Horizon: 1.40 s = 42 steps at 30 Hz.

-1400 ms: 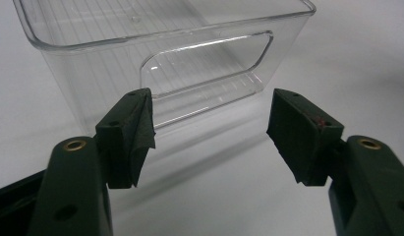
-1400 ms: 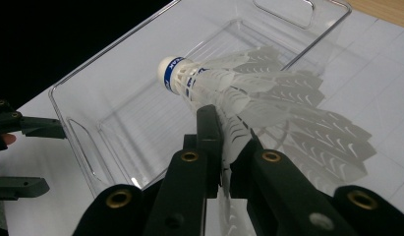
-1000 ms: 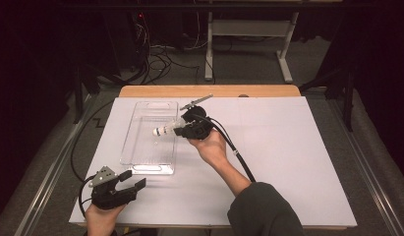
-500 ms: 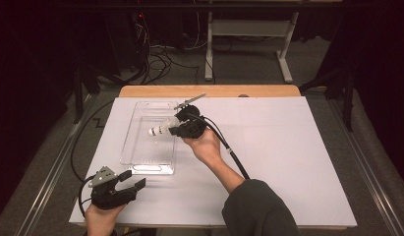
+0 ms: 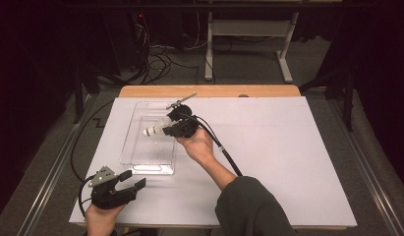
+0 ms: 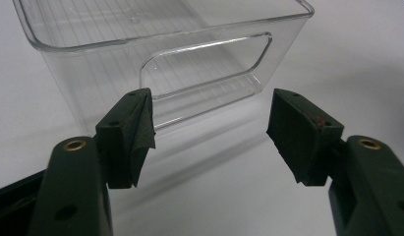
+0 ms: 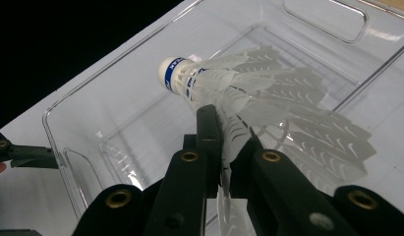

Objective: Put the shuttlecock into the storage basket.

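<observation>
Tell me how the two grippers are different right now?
The right gripper has its fingers shut on a white shuttlecock; the left gripper is open and holds nothing. The right one hangs over the clear plastic bin; the left one sits low by the bin's near end. Both are black, each held in a hand.

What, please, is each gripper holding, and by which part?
The right gripper holds a shuttlecock by its feathers, above the clear bin. The left gripper holds nothing.
</observation>
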Each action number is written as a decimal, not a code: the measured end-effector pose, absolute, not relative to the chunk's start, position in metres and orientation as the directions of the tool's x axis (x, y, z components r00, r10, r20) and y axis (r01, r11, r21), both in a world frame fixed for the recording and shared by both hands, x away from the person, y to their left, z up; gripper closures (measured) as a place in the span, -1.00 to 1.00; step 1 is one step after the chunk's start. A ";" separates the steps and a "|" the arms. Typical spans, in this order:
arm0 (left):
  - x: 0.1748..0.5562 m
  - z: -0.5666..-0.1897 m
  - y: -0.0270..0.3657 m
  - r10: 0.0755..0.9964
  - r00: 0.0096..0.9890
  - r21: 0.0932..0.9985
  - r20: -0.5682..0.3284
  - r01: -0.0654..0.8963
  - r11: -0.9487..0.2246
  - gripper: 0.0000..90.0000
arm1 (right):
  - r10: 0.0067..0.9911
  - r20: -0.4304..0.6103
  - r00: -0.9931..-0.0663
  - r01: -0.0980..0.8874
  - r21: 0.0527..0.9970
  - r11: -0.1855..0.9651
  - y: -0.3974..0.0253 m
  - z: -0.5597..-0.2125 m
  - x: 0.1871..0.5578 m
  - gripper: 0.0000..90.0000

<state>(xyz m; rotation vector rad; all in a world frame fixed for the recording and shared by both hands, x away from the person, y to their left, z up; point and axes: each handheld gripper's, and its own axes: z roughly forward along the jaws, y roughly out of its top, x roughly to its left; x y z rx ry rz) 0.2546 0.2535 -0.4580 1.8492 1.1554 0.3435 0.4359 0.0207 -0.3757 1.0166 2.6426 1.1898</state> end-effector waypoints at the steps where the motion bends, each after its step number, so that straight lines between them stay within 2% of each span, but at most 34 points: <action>1: 0.255 -0.458 0.254 0.824 0.525 0.804 -0.213 0.574 -0.158 -0.23 | 0.598 0.198 -0.777 0.545 0.686 0.481 0.022 -0.376 0.437 0.96; 42: 0.254 -0.458 0.254 0.823 0.526 0.805 -0.214 0.572 -0.156 -0.22 | 0.615 0.194 -0.764 0.574 0.640 0.511 0.047 -0.401 0.447 0.96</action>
